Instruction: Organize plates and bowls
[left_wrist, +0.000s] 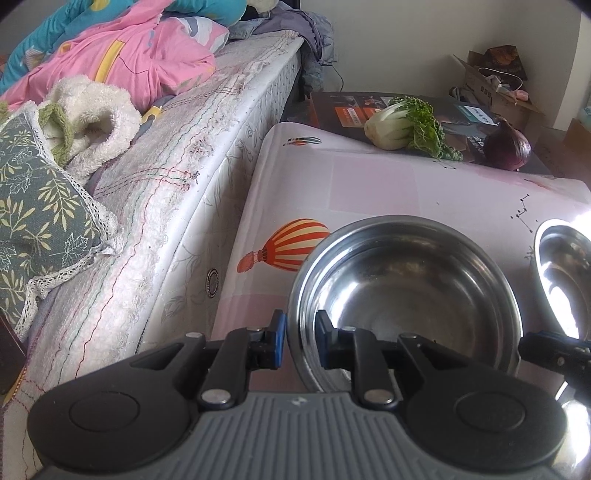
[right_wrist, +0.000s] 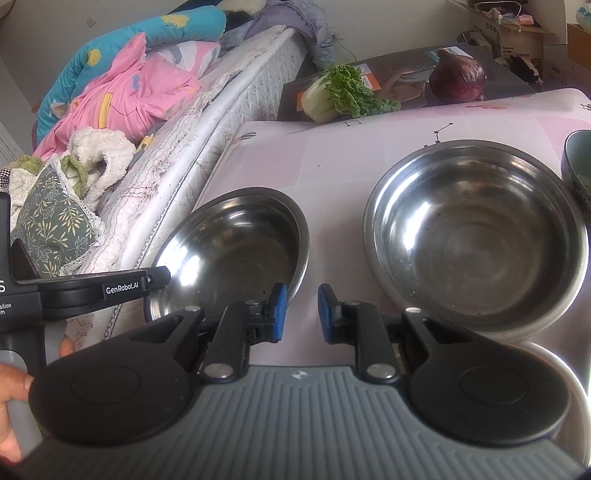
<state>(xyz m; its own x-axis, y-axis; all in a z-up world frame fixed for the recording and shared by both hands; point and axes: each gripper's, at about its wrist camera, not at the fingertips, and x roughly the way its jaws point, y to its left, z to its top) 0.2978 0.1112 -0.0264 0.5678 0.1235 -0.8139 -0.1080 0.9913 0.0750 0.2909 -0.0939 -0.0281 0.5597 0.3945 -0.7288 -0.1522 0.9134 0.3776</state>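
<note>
A steel bowl (left_wrist: 402, 295) sits on the pink tablecloth (left_wrist: 369, 184) near its left edge. My left gripper (left_wrist: 300, 341) straddles the bowl's near-left rim, one finger outside, one inside, with a gap still showing. The same bowl shows in the right wrist view (right_wrist: 236, 247). A larger steel bowl (right_wrist: 476, 232) stands to its right and also shows in the left wrist view (left_wrist: 565, 280). My right gripper (right_wrist: 300, 314) is open and empty, above the table between the two bowls. A dark ceramic bowl (right_wrist: 578, 166) is at the far right edge.
A mattress (left_wrist: 177, 206) with bedding runs along the table's left side. A bok choy (left_wrist: 402, 125) and a red onion (left_wrist: 508, 146) lie on a dark box beyond the table. Another steel rim (right_wrist: 565, 373) shows at the lower right.
</note>
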